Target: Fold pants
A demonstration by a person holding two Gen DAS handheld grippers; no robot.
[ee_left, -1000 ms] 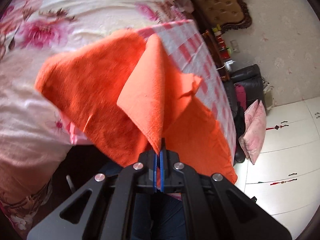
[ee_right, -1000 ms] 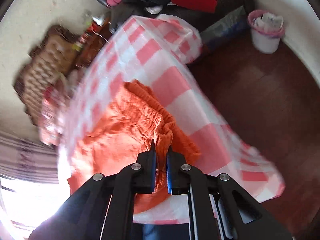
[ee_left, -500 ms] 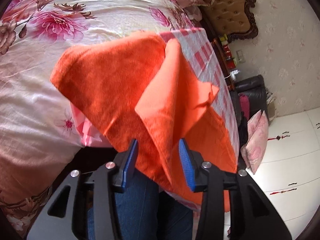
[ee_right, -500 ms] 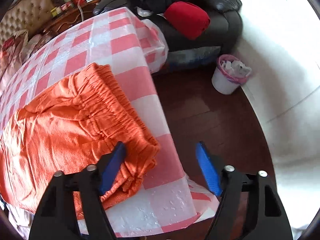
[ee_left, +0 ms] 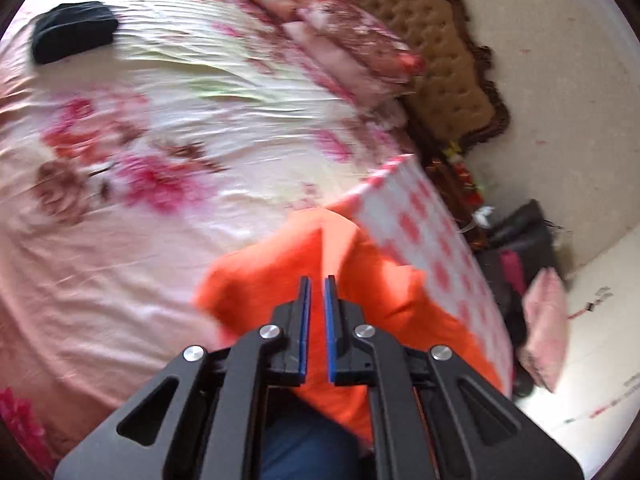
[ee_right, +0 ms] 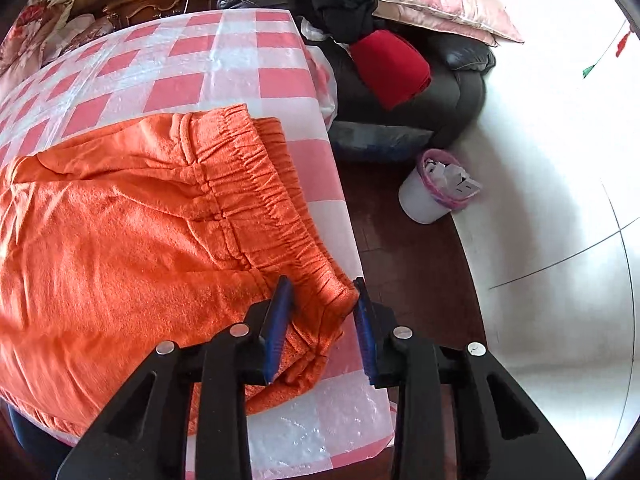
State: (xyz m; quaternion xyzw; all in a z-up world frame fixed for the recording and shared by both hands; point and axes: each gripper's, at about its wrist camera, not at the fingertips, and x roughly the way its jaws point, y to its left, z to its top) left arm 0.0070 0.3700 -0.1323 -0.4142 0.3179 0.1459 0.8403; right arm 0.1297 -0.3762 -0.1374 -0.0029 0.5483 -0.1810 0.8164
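Orange pants (ee_right: 132, 216) lie doubled, elastic waistband (ee_right: 260, 184) ruffled and flat.

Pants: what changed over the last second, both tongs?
Both tongs let go of the orange pants. The left tongs, which pinched a raised fold, opened and came back almost shut with nothing between them; the fold has dropped flat. The right tongs, which gripped the waistband, opened wide and are closing, the waistband corner between the jaws. Pants stay on the checked tablecloth.
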